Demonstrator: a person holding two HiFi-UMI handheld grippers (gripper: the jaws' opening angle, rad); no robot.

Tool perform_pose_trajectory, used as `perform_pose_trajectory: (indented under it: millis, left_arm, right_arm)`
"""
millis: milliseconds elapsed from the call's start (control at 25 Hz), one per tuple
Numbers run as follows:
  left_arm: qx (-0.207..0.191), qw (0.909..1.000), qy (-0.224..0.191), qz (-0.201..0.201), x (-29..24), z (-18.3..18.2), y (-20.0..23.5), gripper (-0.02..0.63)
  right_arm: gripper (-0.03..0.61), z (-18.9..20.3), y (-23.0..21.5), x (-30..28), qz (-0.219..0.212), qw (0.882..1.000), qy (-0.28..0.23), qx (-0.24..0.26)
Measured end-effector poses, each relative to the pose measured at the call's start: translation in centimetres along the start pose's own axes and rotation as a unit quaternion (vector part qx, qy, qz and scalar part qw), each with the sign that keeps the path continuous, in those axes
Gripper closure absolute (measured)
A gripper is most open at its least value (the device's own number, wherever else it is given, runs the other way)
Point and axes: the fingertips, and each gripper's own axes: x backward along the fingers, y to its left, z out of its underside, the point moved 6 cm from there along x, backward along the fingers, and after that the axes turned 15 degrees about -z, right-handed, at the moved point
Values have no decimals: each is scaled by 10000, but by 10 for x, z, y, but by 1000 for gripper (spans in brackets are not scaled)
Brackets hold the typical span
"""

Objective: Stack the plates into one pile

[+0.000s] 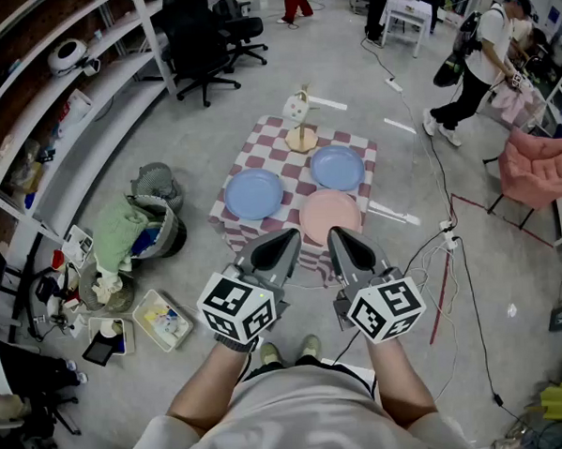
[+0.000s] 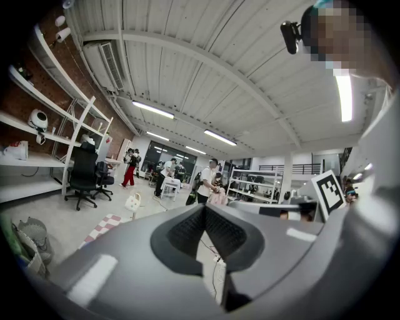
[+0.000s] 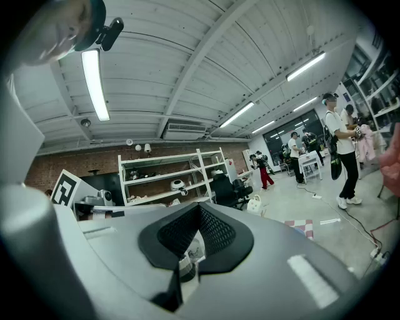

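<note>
Nearest, the left gripper (image 1: 283,236) and right gripper (image 1: 338,233) are held side by side above the floor, just short of the counter (image 1: 226,224). Both are clenched, pads meeting at the tips, with nothing between them.

The three plates lie apart on the counter's red-and-white checked cloth (image 1: 287,157), none stacked yet. The pink plate (image 1: 330,216) is closest, at the near edge. The left blue plate (image 1: 253,193) sits beside it, and the far blue plate (image 1: 337,167) lies behind.

All are round, shallow and matte, with a low raised rim. They look like plastic: probably light, stiff and rather slick. The rim seems the only hold, one jaw over and one under. The soft cloth may drag or bunch.

Farthest stands a wooden stand (image 1: 302,133) with a white top.
</note>
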Motion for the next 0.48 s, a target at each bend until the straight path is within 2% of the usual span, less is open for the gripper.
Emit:
perform_pose_trajectory:
  millis: [480]
  left_arm:
    - [-36, 10000, 9, -43, -1, 3, -10, 607]
  right_arm:
    - [569, 0, -2, 7, -86, 10000, -2, -4]
